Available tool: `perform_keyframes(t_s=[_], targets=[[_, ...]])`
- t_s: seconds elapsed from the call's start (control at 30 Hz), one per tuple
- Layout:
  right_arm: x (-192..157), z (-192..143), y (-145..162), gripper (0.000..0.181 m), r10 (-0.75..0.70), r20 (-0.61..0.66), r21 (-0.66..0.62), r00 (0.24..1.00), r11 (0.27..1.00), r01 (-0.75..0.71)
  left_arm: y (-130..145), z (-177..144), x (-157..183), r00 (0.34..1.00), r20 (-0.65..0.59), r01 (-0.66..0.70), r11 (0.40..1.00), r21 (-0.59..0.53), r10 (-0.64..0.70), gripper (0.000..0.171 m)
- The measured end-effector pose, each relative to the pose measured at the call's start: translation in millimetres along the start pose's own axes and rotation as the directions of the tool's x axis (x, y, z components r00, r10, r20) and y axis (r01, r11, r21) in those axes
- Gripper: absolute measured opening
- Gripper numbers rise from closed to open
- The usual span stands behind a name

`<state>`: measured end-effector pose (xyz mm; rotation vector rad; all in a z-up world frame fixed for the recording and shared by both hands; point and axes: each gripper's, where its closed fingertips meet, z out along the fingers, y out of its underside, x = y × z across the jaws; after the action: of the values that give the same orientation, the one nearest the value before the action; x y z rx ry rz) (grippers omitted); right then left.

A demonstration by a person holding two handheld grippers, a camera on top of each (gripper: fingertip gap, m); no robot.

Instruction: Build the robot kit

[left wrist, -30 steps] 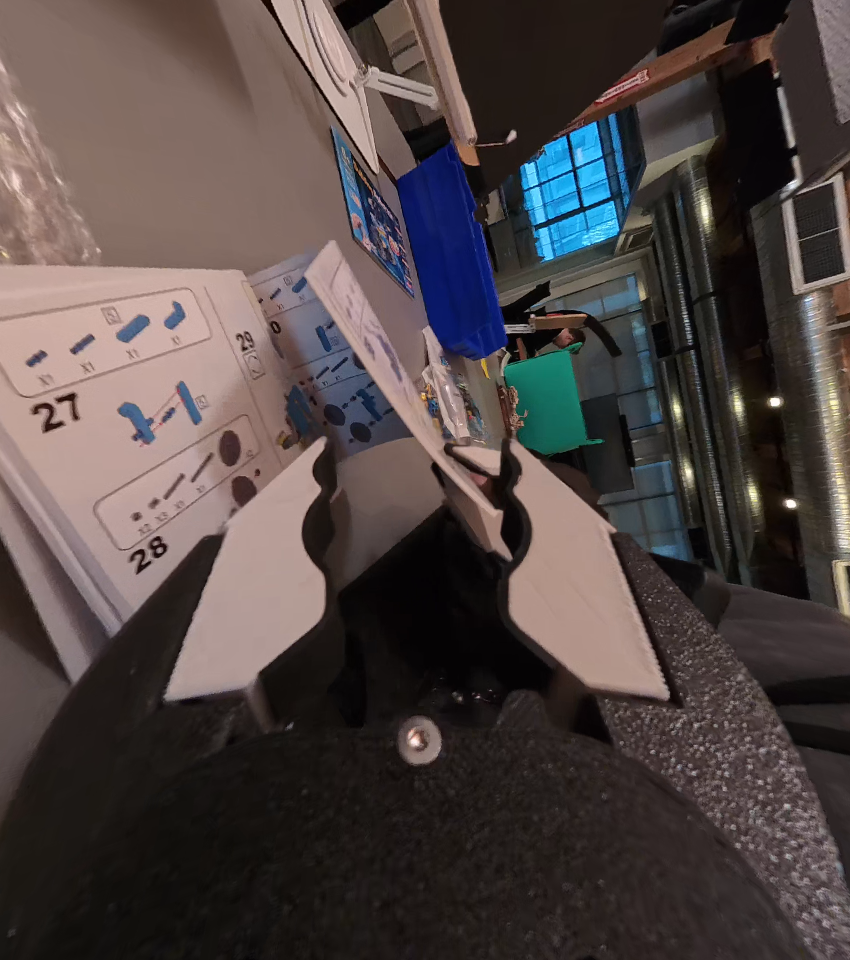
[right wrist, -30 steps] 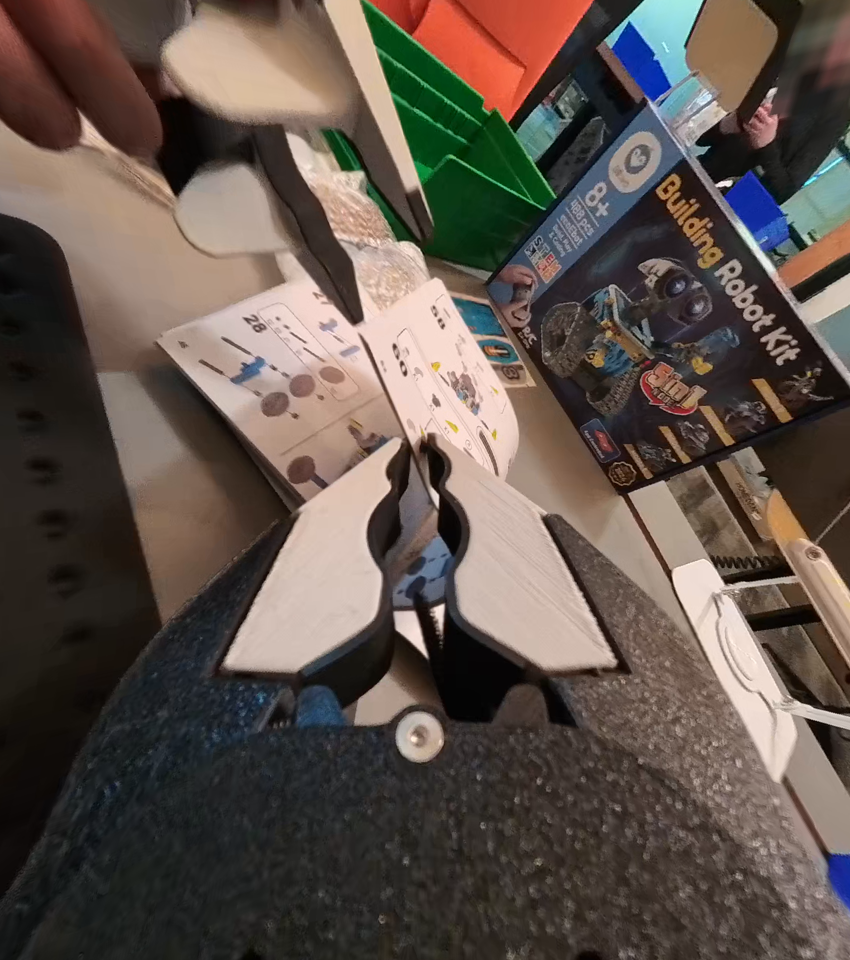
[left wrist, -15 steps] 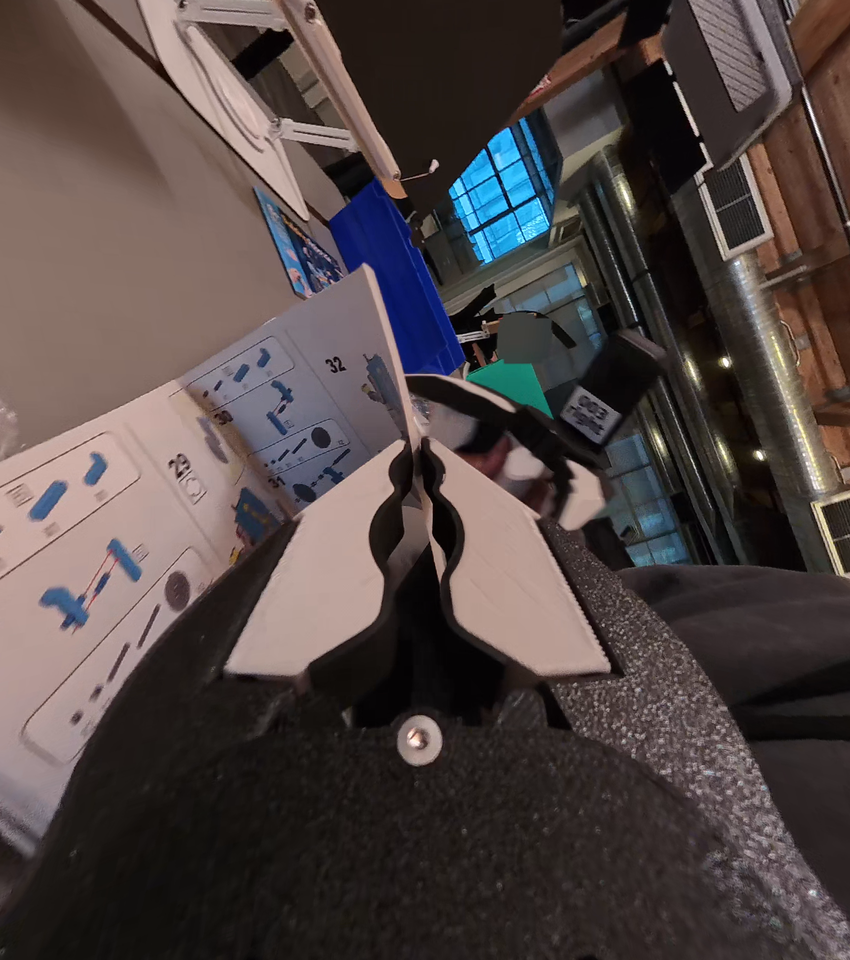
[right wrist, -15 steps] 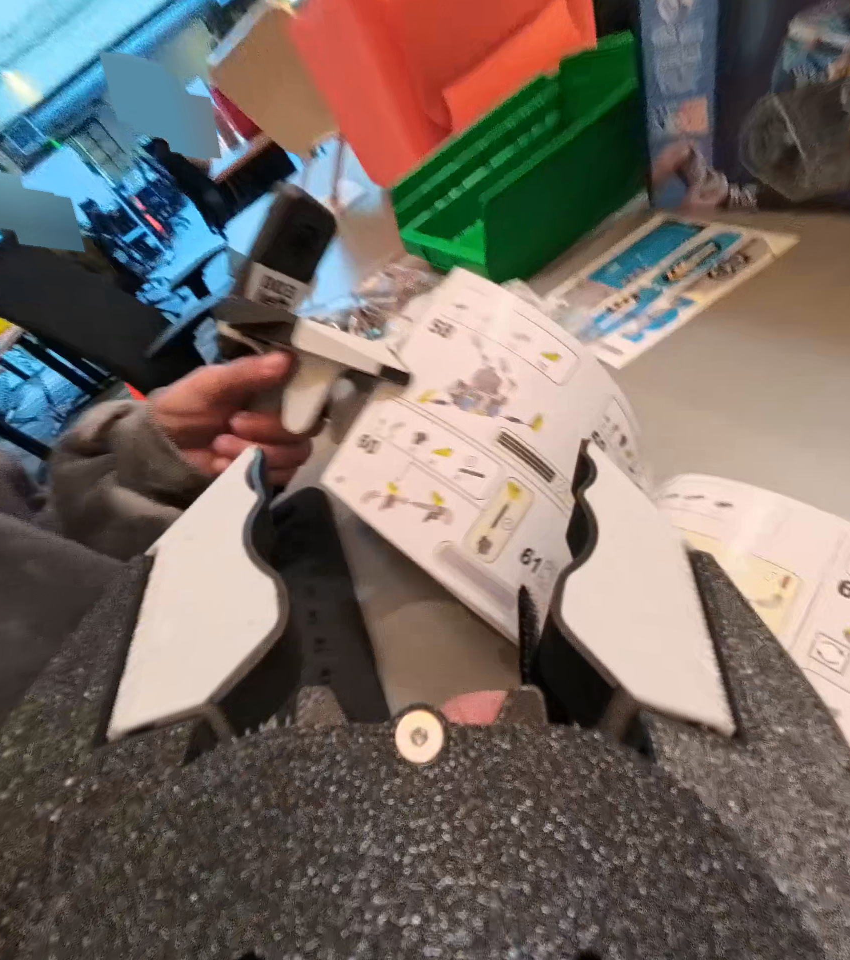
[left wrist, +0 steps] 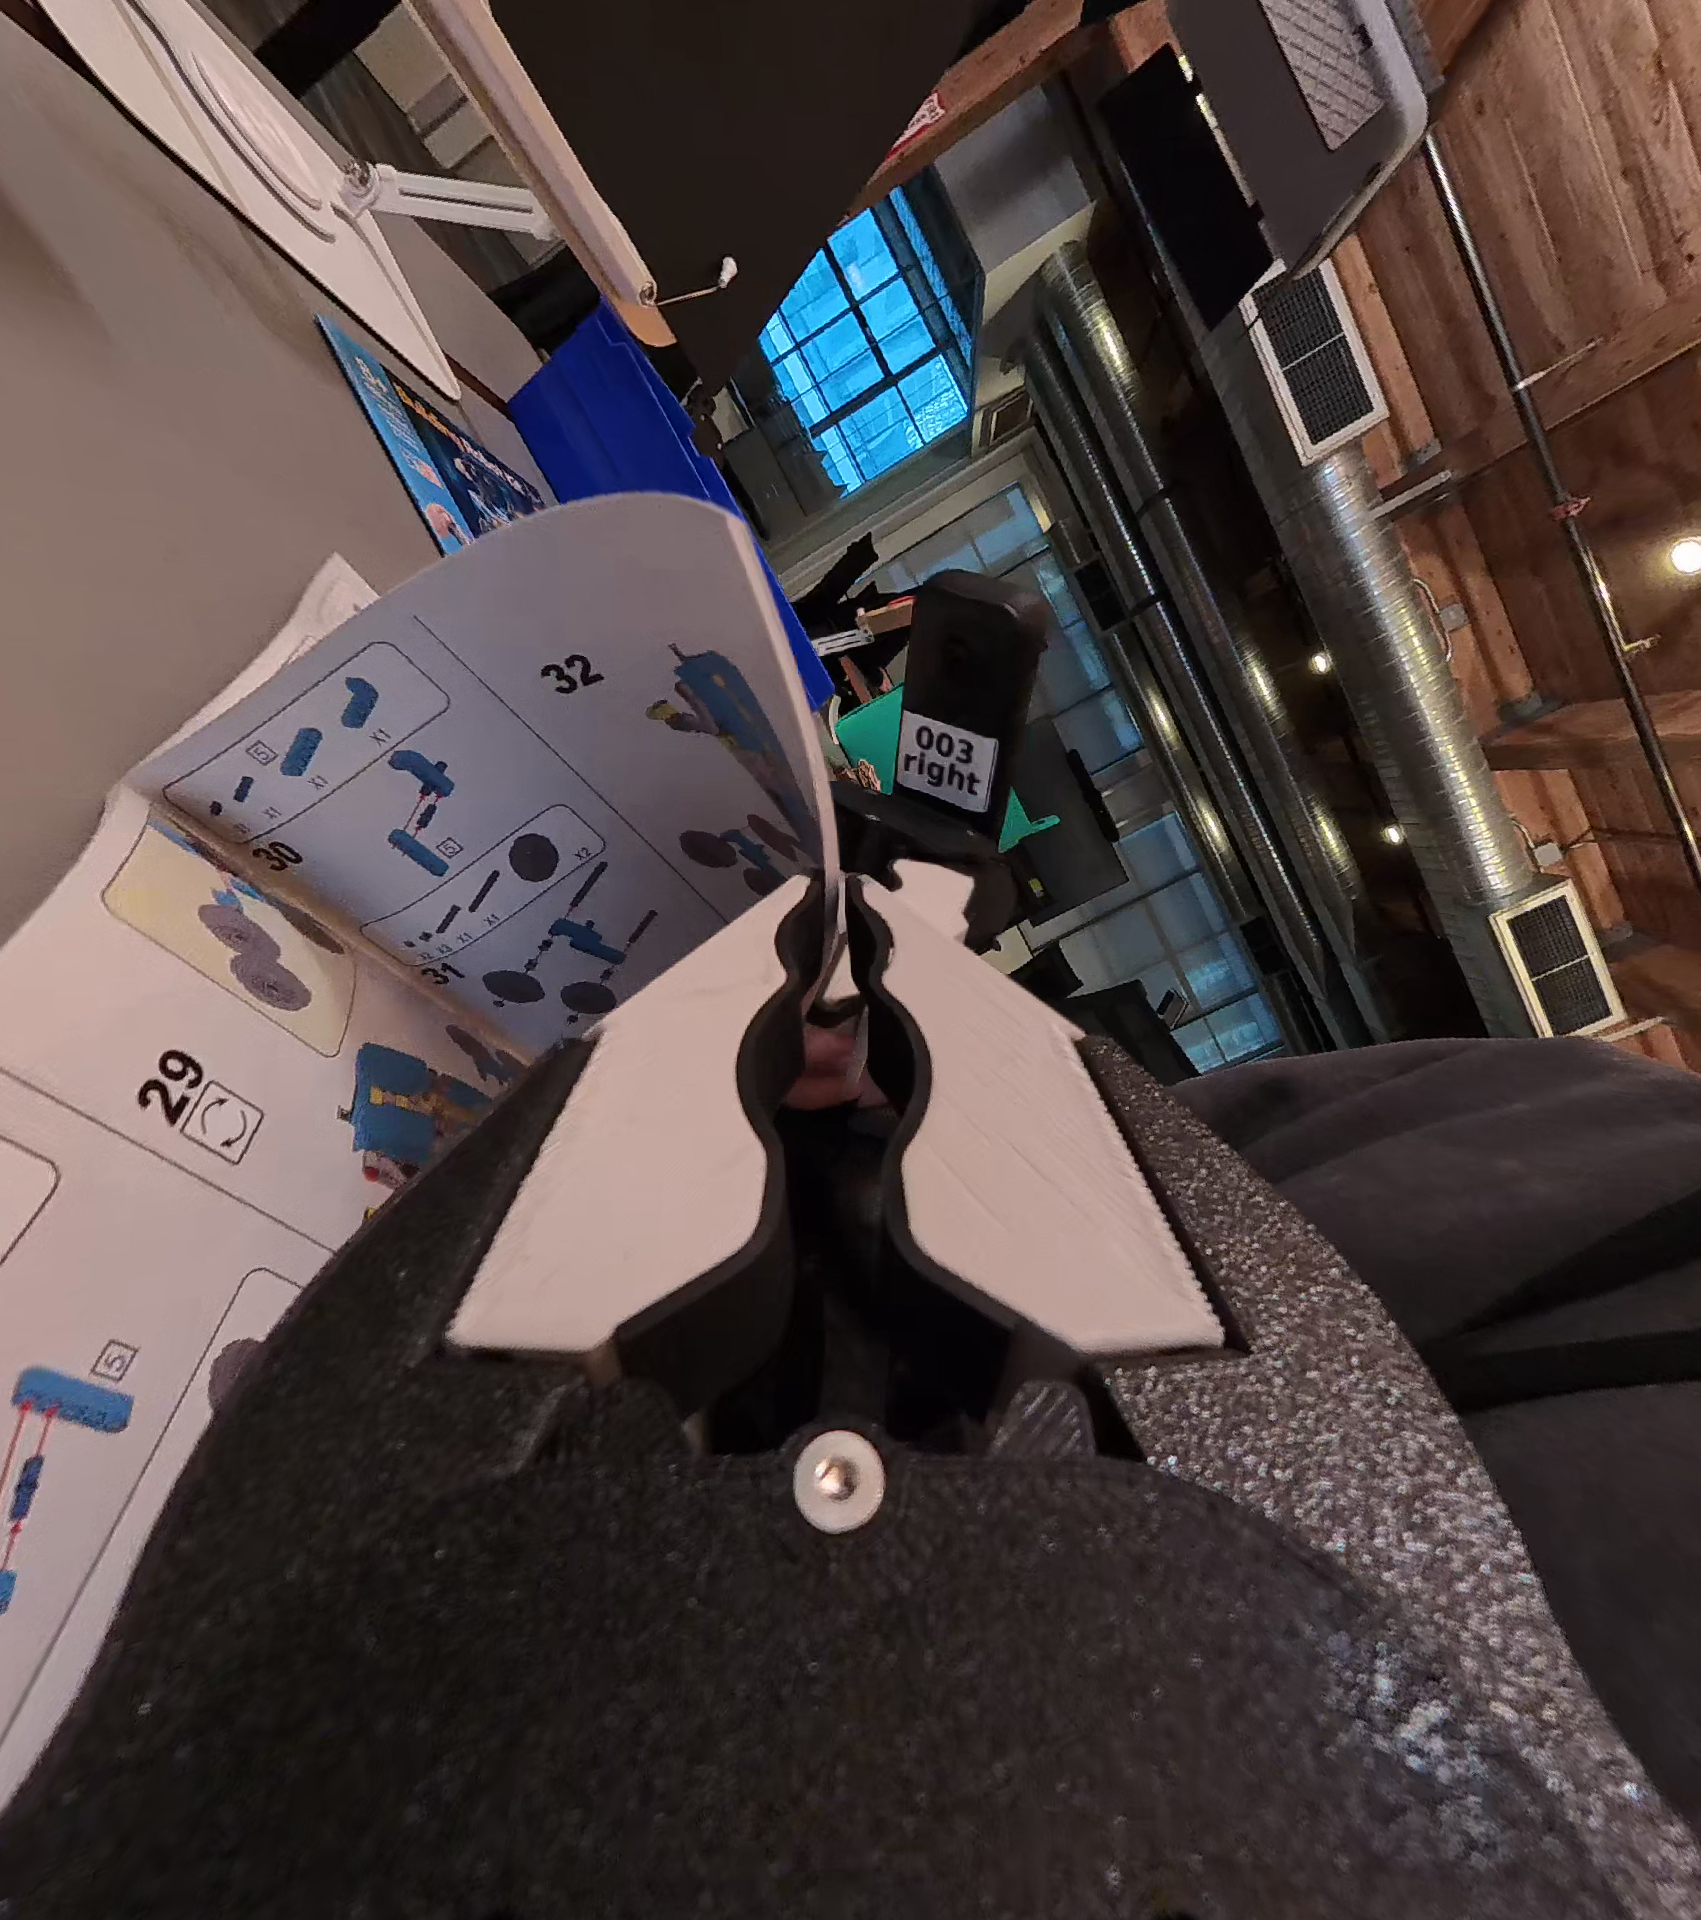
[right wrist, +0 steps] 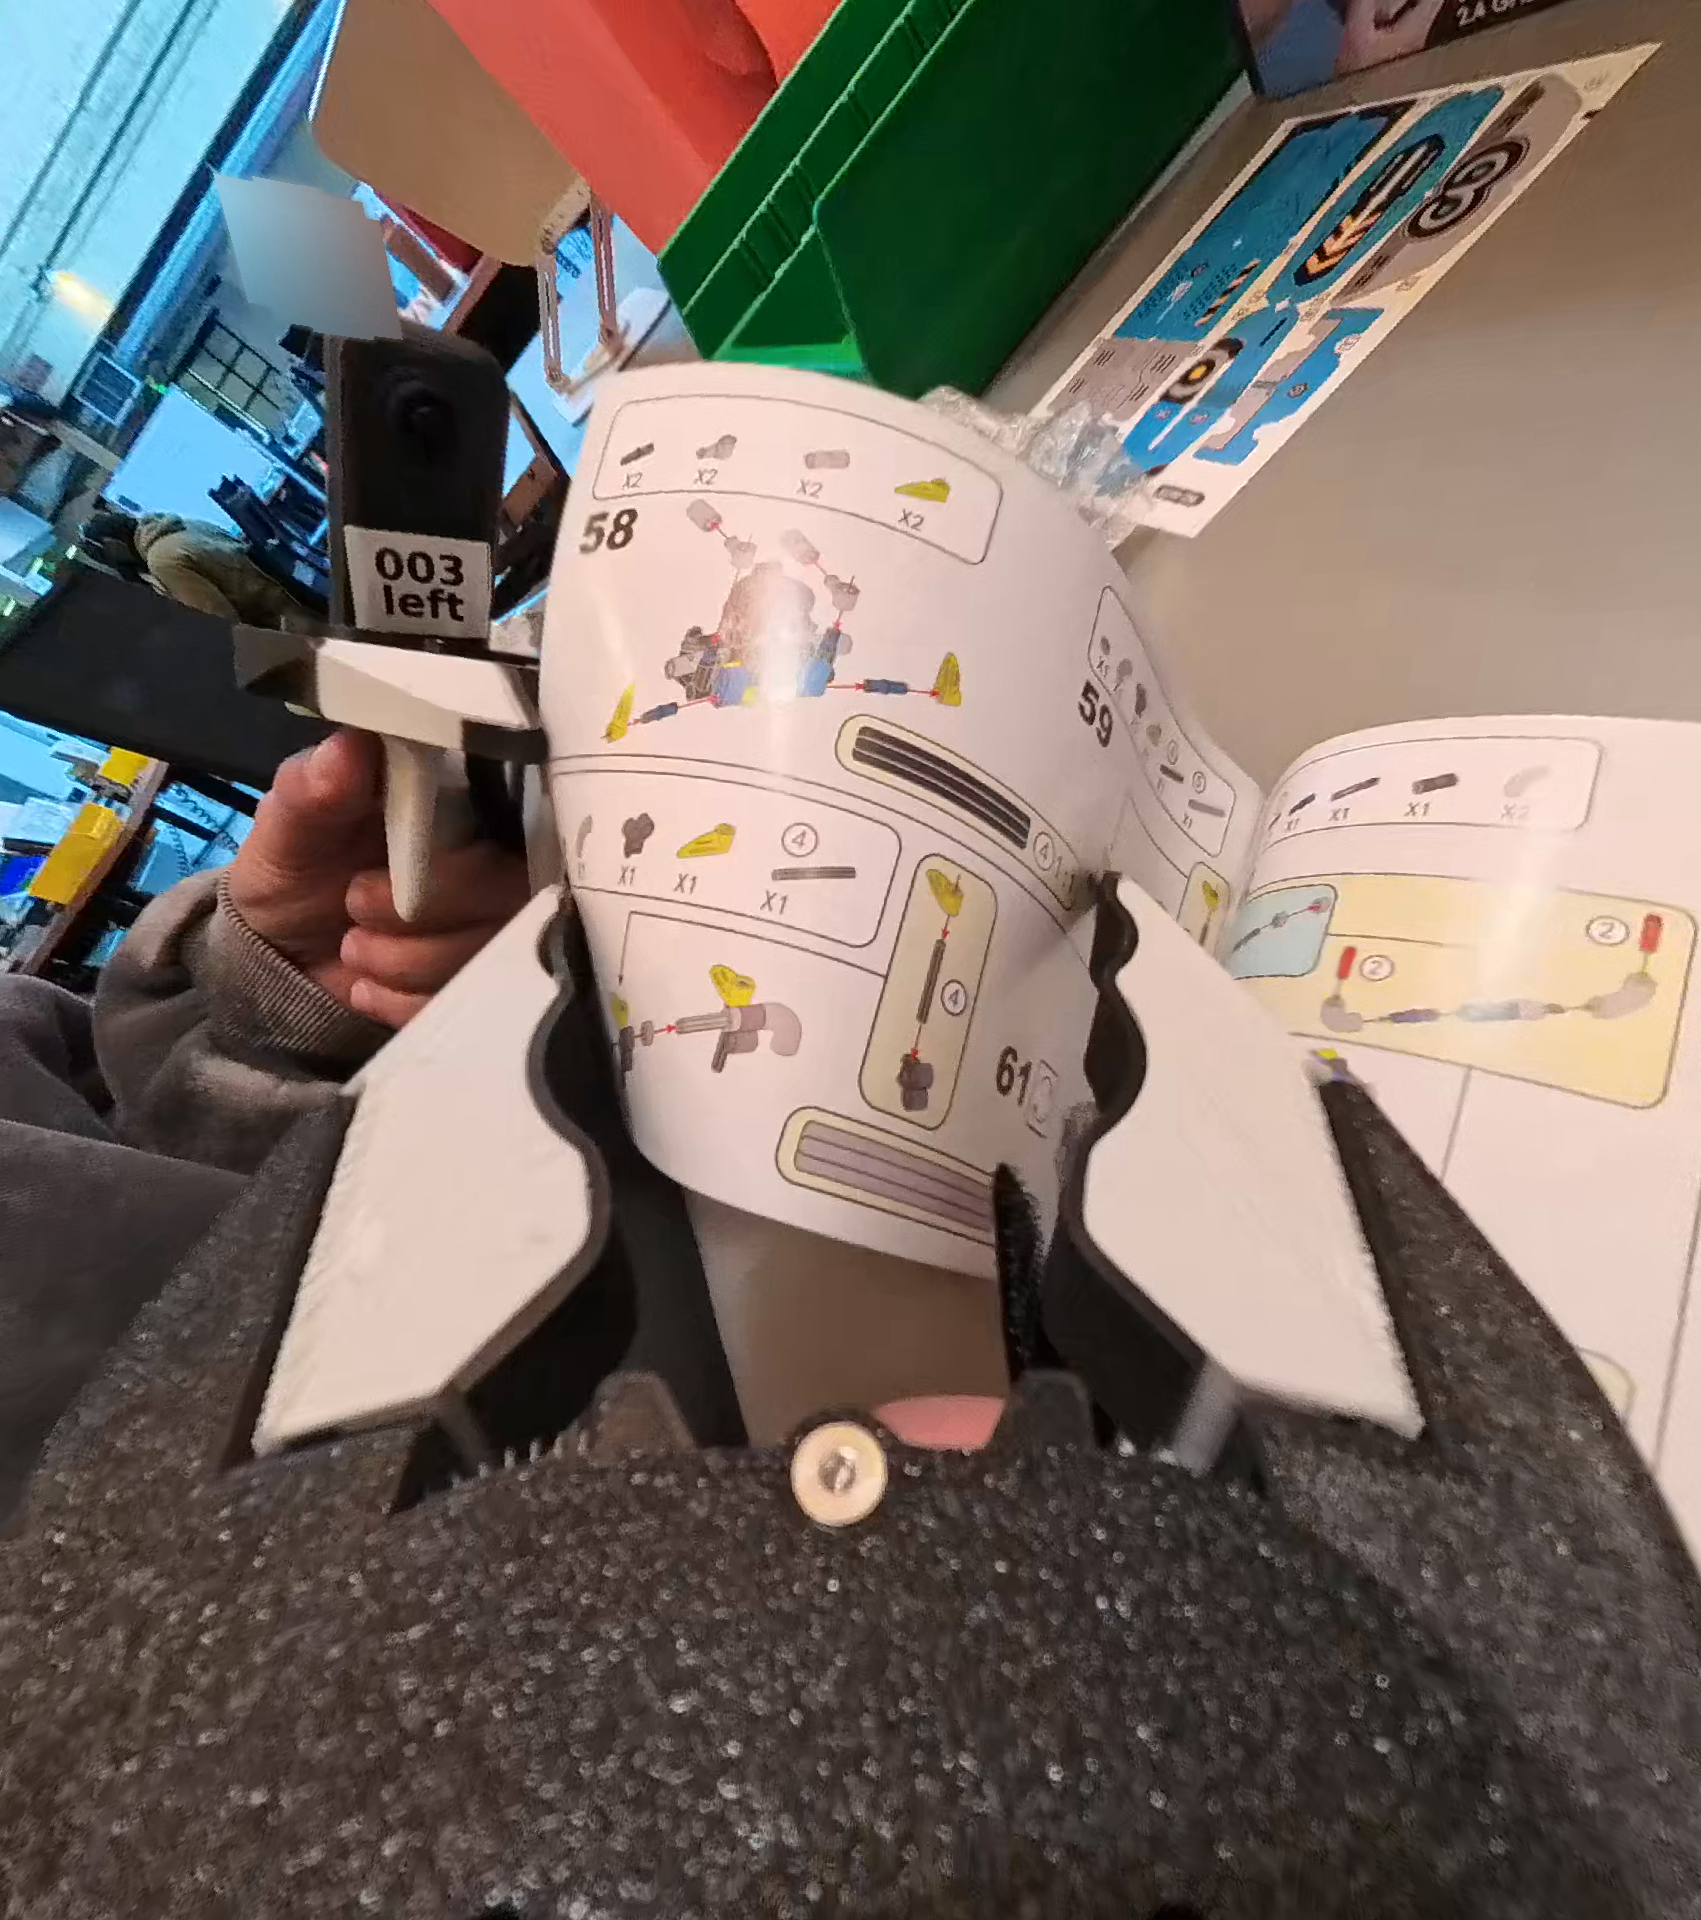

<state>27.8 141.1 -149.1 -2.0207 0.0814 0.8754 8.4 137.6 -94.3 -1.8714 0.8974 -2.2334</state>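
in left gripper (left wrist: 833,902) — page sheaf (left wrist: 555,769) now lifted higher, bowed; right gripper (right wrist: 830,961) gaping.

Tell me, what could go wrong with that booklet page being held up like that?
The left gripper is shut on the edge of a bundle of lifted pages that curve steeply, so a hard pull might crease or tear them at the spine. The right gripper is open around the pages' lower edge; closing there could crumple the paper. The instruction booklet itself lies unpinned and might slide.

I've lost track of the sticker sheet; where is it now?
In the right wrist view, the sticker sheet lies flat on the table at upper right, beside the green bins, beyond the booklet.
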Motion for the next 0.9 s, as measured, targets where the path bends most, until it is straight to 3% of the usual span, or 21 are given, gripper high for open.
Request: perform_keyframes(t_s=[0.33, 0.47, 0.57, 0.63, 0.73, 0.8, 0.9], targets=[[6, -7, -7, 0.092, 0.104, 0.065, 0.049, 0.992, 0.993, -0.108, 6, 0, -7, 1.0, 0.028, -0.006, 1.0, -0.02, 0.006, 0.0], [24, -18, -13, 0.086, 0.156, 0.039, 0.089, 0.987, 0.983, -0.159, 9, -4, -11, 0.999, 0.052, 0.001, 1.0, -0.026, 0.0, 0.0], [29, -24, -14, 0.08, 0.189, 0.075, 0.102, 0.979, 0.975, -0.196, 13, -13, -27, 0.989, 0.147, 0.035, 0.998, -0.049, -0.028, 0.0], [28, -23, -13, 0.079, 0.215, 0.107, 0.104, 0.971, 0.969, -0.226, 18, -29, -50, 0.949, 0.313, 0.065, 0.995, -0.078, -0.038, 0.003], [24, -21, -12, 0.081, 0.22, 0.137, 0.102, 0.966, 0.967, -0.234, 3, -72, -78, 0.797, 0.594, -0.07, 0.994, -0.083, 0.106, 0.019], [21, -19, -9, 0.082, 0.205, 0.139, 0.087, 0.969, 0.972, -0.218, -20, -93, -71, 0.721, 0.675, -0.182, 0.983, -0.035, 0.158, 0.026], [17, -15, -7, 0.085, 0.192, 0.143, 0.072, 0.971, 0.976, -0.203, -49, -96, -43, 0.683, 0.693, -0.339, 0.941, 0.024, 0.229, 0.028]])
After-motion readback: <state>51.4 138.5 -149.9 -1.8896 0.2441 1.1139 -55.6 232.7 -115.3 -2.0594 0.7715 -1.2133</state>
